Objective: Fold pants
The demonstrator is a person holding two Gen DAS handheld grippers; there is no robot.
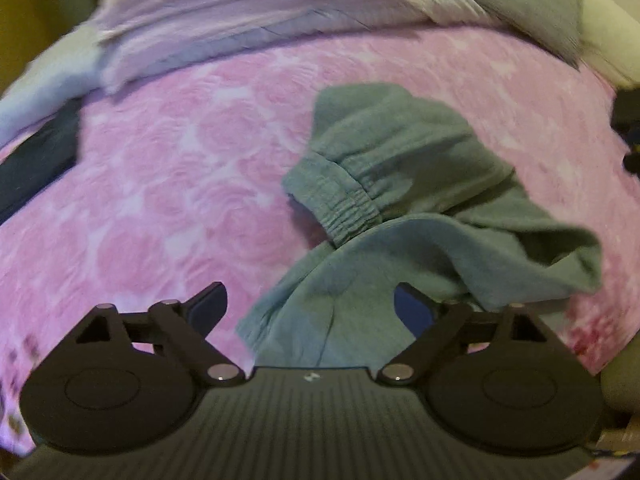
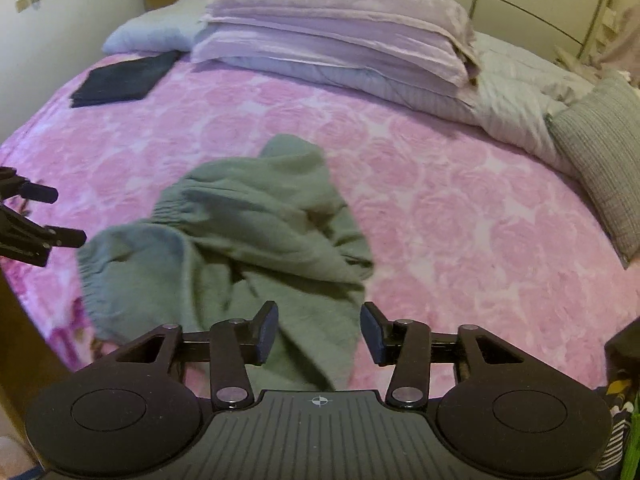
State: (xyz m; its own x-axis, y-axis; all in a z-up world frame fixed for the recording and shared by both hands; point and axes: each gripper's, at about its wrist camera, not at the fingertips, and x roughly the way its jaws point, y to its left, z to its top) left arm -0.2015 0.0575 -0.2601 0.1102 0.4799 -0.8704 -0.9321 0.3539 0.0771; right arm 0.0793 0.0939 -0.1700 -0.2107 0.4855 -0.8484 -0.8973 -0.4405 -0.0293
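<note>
Two sets of tongs on my feeds, both angled down at the bed. Nearest on the left wrist view: left tongs [image 1: 311, 307] spread wide, nothing pinched, pads clear of the cloth, with the near edge of the green pants [image 1: 400, 216] lying under the gap between them. On the right wrist view: right tongs [image 2: 319, 330] at a middling gap, also empty as far as I can see; a strip of the pants [image 2: 256, 236] runs up between the two pads, but I see neither pad pressing on it. Pants are unfolded, a rumpled heap on the pink rose-patterned blanket [image 2: 440, 208], in the near half of the bed, slightly left of centre on the right view. An elastic cuff [image 1: 352, 208] is turned up near the middle of the heap; another gathered edge shows at the heap's left side on the right view. Left tongs also show at the left border of the right view [image 2: 60, 216], just beside that edge, not touching it that I can tell. Farther back: a folded dark garment [image 2: 124, 78] lies flat at the far left of the blanket, well apart from the pants. Beyond that, stacked lilac pillows [image 2: 336, 40] at the head of the bed, a pale quilt [image 2: 516, 96] to their right, and a grey ribbed cushion [image 2: 604, 160] at the right edge. Both views are somewhat blurred.
</note>
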